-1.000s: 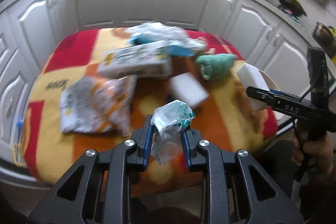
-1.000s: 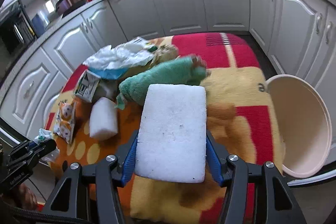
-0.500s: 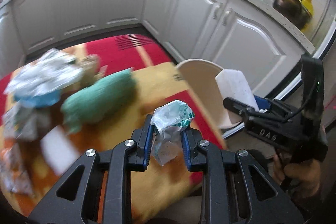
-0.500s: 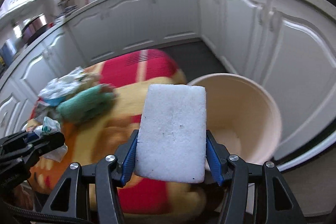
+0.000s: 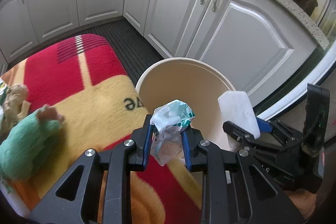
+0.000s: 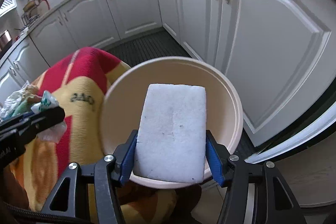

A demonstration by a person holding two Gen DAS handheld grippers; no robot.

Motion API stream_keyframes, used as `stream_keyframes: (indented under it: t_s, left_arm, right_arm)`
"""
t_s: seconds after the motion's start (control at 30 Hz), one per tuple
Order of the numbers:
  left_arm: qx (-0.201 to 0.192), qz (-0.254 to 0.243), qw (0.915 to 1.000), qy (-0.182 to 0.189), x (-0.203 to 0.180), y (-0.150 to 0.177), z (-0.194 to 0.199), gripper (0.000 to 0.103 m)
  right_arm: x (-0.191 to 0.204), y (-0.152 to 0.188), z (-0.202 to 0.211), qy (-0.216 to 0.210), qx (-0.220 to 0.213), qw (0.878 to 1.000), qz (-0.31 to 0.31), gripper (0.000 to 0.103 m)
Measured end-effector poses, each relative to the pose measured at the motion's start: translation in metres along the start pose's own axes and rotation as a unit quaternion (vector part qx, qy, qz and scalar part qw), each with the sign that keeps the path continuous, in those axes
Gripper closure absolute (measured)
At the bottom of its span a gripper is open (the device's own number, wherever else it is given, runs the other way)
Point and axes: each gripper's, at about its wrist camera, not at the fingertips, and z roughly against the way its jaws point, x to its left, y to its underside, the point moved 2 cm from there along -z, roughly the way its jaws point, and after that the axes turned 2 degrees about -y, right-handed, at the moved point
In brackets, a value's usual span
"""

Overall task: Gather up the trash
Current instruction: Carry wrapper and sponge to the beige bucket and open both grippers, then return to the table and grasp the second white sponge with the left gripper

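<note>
My left gripper (image 5: 168, 135) is shut on a crumpled white and green plastic wrapper (image 5: 171, 117), held at the near rim of a beige round bin (image 5: 159, 68). My right gripper (image 6: 171, 159) is shut on a white foam block (image 6: 173, 129), held over the open mouth of the bin (image 6: 235, 98). In the left wrist view the right gripper (image 5: 247, 131) with the foam block (image 5: 237, 112) is at the bin's right rim. In the right wrist view the left gripper (image 6: 42, 117) with the wrapper (image 6: 47, 102) is at the left.
A table covered by a red, yellow and orange blanket (image 5: 69, 68) stands left of the bin. A green fuzzy item (image 5: 27, 140) and other trash (image 6: 14, 102) lie on it. White kitchen cabinets (image 5: 231, 20) stand close behind the bin, over a dark floor mat (image 6: 147, 45).
Both grippers swung right, from over the table to the bin. The foam block now hangs over the bin's mouth and the wrapper is at its near rim. Both grips are unchanged.
</note>
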Motion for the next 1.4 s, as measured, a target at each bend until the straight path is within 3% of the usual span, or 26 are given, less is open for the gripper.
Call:
stream_keyframes:
  t_s: [0.17,0.27,0.33,0.43,0.67,1.17,1.4]
  left_arm:
    - [-0.001,-0.006,1.0,-0.003,-0.005,-0.005,-0.013,0.072]
    - [-0.002,0.0,1.0,0.003,-0.005,-0.007,-0.019,0.055]
    - [-0.003,0.013,0.9998,0.011,-0.003,-0.007,-0.02,0.039]
    - [-0.006,0.026,0.9994,0.023,0.001,-0.007,-0.019,0.033]
    - [-0.007,0.033,0.999,0.027,0.004,-0.002,-0.009,0.033]
    - [-0.075,0.031,0.9938,-0.076,0.03,0.028,0.065,0.033]
    - [-0.091,0.045,0.9885,-0.112,0.063,0.054,0.1,0.033]
  right_arm:
    - [-0.013,0.0,-0.017,-0.003,0.012,1.0,-0.02,0.044]
    - [-0.018,0.001,-0.022,0.003,0.013,1.0,-0.024,0.042]
    - [-0.02,0.002,-0.023,0.006,0.014,1.0,-0.027,0.036]
    - [-0.023,0.006,-0.02,0.009,0.01,0.999,-0.035,0.032]
    - [-0.022,0.01,-0.014,0.003,0.006,0.999,-0.037,0.03]
    - [0.031,0.01,0.032,0.005,-0.041,0.999,0.026,0.026]
    - [0.069,0.011,0.047,-0.036,-0.051,0.998,0.033,0.025]
